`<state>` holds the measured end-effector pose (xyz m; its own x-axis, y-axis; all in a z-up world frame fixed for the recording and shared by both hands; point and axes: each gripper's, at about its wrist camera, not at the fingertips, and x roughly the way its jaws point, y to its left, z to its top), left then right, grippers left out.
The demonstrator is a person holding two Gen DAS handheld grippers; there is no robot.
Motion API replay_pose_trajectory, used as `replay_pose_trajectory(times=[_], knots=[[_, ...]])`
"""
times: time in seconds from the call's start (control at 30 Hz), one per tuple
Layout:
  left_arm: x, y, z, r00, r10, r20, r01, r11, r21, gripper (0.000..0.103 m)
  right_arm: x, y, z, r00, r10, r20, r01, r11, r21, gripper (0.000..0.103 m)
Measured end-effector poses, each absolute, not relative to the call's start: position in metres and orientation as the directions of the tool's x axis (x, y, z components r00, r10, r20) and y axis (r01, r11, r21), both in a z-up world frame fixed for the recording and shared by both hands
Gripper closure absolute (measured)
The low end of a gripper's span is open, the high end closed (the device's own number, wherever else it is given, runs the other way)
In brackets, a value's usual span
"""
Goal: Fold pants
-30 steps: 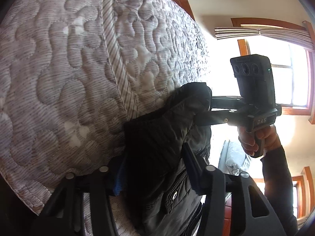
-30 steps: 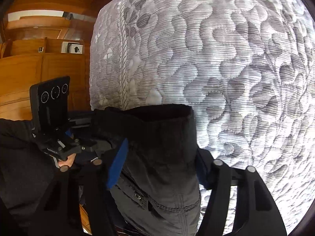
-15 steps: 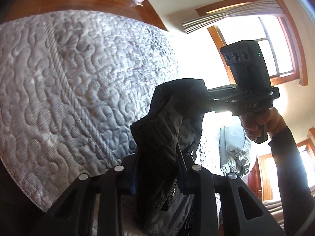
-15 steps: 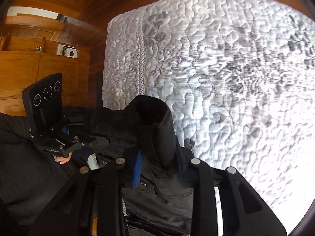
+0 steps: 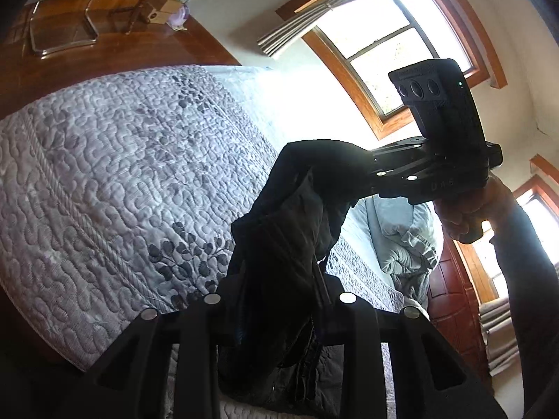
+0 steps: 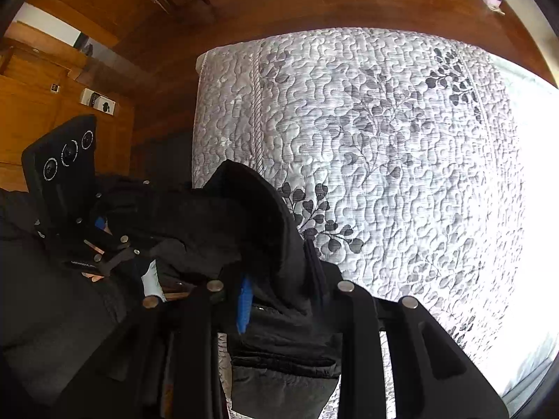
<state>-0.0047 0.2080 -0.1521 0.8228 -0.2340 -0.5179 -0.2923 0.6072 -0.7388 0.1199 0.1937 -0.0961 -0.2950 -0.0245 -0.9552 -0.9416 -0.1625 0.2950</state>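
Black pants [image 5: 279, 237] hang in the air above a bed with a grey quilted cover [image 5: 122, 174]. My left gripper [image 5: 283, 300] is shut on a bunched part of the waistband at the bottom of the left wrist view. To the upper right, my right gripper [image 5: 363, 174], held by a person's hand [image 5: 464, 216], is shut on another part of the waistband. In the right wrist view the right gripper [image 6: 283, 293] pinches the pants [image 6: 244, 209], and the left gripper [image 6: 115, 227] holds the cloth at the left. The pant legs drop out of sight below.
The quilt [image 6: 384, 139] spreads below and beyond both grippers. Crumpled pale bedding [image 5: 405, 237] lies at the bed's far right. Past the bed are a wooden floor with a chrome chair base [image 5: 63, 35], a bright window [image 5: 384, 52] and wooden cabinets [image 6: 35, 104] at the left.
Both grippers closed tighter on the pants' waistband and rose well above the bed. The cloth now hangs bunched between them, and the quilt looks farther away.
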Motion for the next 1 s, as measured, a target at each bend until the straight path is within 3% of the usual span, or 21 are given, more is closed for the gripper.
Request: replay_pose_trajectory(times=[0.53, 1.0], knots=[[0.01, 0.104, -0.074, 0.8, -0.316, -0.51, -0.116, 0.752, -0.649, 0.075, 0.121, 0.065, -0.012, -0.149, 0.12, -0.981, -0.987, -0.08, 0.14, 0.078], [0.018, 0.013, -0.05, 0.759, -0.383, -0.526, 0.003, 0.811, -0.585, 0.075, 0.124, -0.052, 0.015, -0.078, 0.221, -0.972, -0.996, 0.02, 0.084, 0.081]])
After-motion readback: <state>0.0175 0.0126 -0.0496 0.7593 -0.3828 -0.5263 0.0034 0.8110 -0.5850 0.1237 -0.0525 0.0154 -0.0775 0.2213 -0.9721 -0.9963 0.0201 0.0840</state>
